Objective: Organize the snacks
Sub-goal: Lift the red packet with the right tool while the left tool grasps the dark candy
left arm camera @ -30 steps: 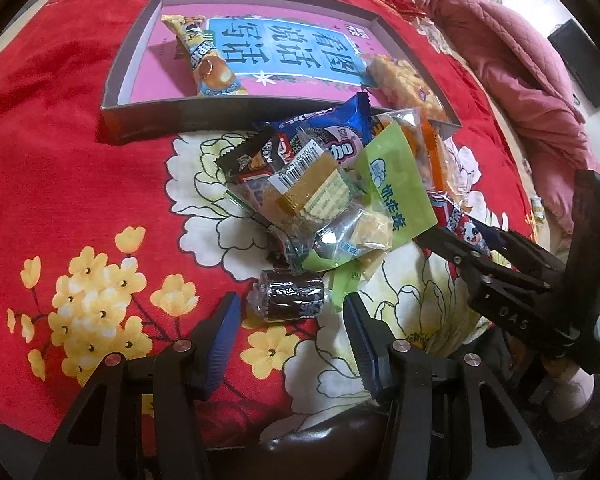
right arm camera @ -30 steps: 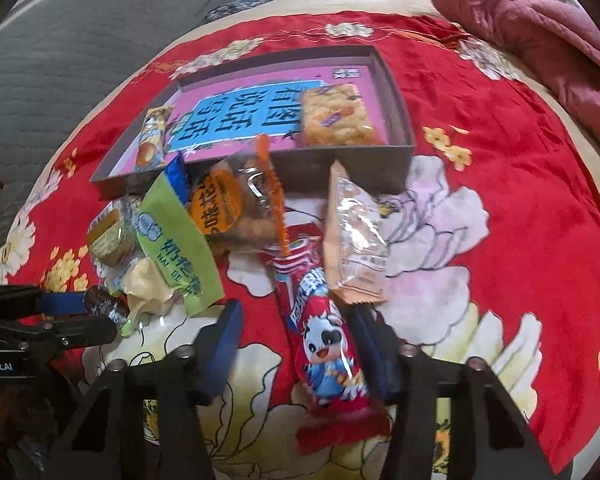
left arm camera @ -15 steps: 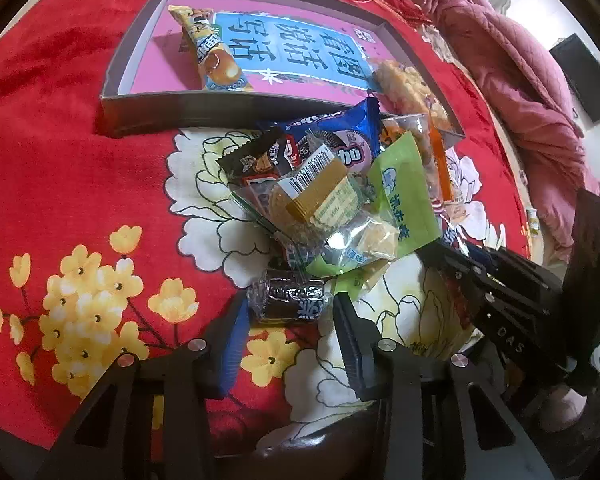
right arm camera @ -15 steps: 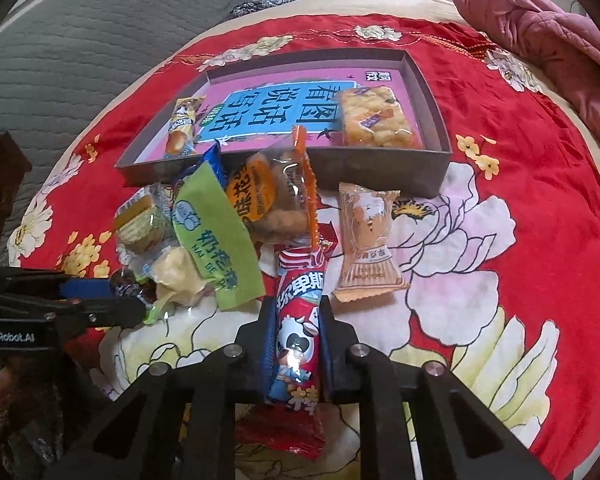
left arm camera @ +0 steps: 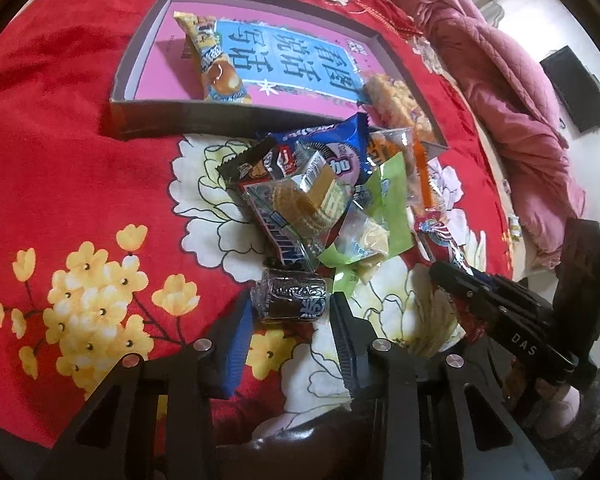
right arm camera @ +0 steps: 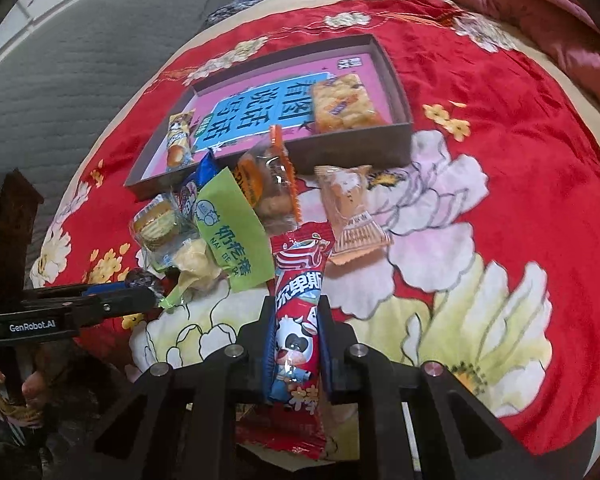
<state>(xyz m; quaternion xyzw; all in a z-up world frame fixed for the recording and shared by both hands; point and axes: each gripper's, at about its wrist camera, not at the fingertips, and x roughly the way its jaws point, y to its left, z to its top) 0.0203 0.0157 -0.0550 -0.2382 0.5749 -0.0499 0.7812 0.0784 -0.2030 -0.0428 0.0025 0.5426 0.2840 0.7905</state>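
Observation:
My left gripper [left arm camera: 290,308] is closing on a small dark-wrapped snack [left arm camera: 288,300]; its blue pads touch the wrapper's two ends on the red floral cloth. In the right wrist view, my right gripper [right arm camera: 296,312] is shut on a red stick pack with a cartoon cow [right arm camera: 296,320], whose top end points toward the snack pile. The pile holds a green pack [right arm camera: 232,236], a blue cookie pack [left arm camera: 332,148], a wafer pack [left arm camera: 312,204] and an orange pack [right arm camera: 268,184]. Behind it lies the shallow box [right arm camera: 352,148] with a yellow stick snack [left arm camera: 216,68] and a rice-cracker pack [right arm camera: 344,104] inside.
A pale orange pack [right arm camera: 352,212] lies alone right of the pile. A pink quilt [left arm camera: 500,80] is bunched at the far right, and a grey padded surface [right arm camera: 80,60] rises on the left. A person's hand [right arm camera: 32,392] holds the left gripper's handle.
The right jaws closed onto the red cow stick pack and lifted its near end slightly. The left jaws narrowed around the dark-wrapped snack until the pads met it.

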